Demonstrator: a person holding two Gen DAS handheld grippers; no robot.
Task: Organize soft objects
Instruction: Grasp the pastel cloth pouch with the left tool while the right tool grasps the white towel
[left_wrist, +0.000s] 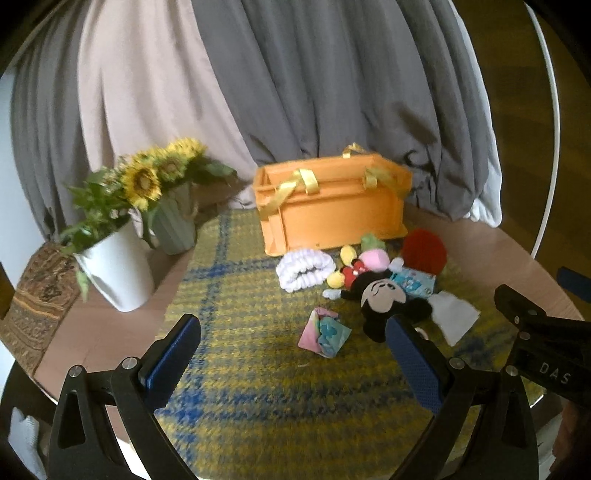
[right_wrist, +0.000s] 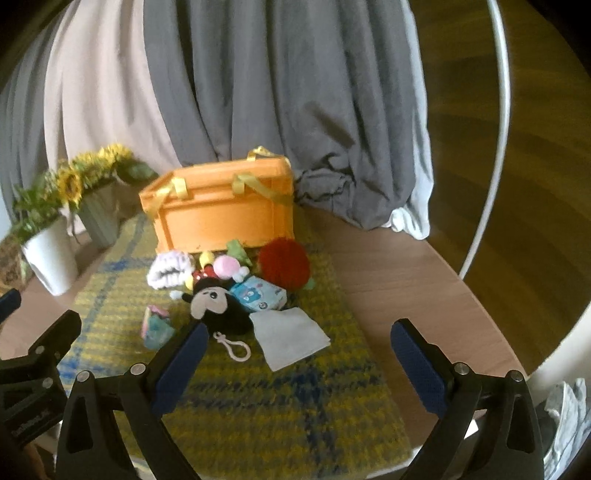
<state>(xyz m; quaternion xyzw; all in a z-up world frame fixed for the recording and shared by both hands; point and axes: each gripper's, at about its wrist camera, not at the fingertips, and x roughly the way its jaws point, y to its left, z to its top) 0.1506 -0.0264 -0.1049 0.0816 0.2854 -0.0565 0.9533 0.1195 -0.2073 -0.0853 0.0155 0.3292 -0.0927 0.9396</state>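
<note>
Nothing has been picked up yet: the left gripper (left_wrist: 291, 354) and right gripper (right_wrist: 301, 354) both hover with jaws spread wide and empty over the plaid mat (left_wrist: 258, 398). The soft toys lie heaped just in front of the orange crate (left_wrist: 332, 210), the mouse plush (left_wrist: 384, 299) nearest. I'd guess the next move is closing on that plush and lifting it into the crate. On the right gripper's body I read only "DAS"; other lettering is too blurred to read
</note>
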